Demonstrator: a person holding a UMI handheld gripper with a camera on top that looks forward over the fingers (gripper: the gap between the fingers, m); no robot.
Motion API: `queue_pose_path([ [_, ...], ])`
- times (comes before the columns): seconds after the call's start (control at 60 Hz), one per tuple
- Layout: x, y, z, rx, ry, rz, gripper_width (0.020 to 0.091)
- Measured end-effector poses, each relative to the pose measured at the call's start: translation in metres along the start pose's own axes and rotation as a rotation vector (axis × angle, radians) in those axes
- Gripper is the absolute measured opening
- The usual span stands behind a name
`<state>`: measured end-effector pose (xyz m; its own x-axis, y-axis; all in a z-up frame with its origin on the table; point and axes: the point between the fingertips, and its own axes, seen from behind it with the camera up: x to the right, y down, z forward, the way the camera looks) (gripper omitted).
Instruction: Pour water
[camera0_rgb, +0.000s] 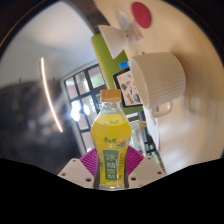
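Here, tool (111, 172) clamped around bottle (111, 140) (label unreadable)

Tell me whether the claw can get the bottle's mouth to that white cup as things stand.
Probably yes. The claw is shut on the yellow drink bottle, and the white cup sits just beyond it with nothing visible between. The orange cap looks still on, though.

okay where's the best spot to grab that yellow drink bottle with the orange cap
Grip the clear plastic yellow drink bottle at its labelled lower body, from both sides. The gripper already holds it there; that straight section fits the pads, unlike the tapered neck under the orange cap.
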<state>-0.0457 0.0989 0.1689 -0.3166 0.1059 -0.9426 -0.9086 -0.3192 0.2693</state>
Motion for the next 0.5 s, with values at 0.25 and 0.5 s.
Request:
queue_pose_path([
  [0.25, -0.016, -0.022, -0.013, 0.080, -0.096, 0.316, 0.0331],
  [0.5, -0.036, 0.006, -0.030, 0.012, -0.057, -0.013, 0.0323],
])
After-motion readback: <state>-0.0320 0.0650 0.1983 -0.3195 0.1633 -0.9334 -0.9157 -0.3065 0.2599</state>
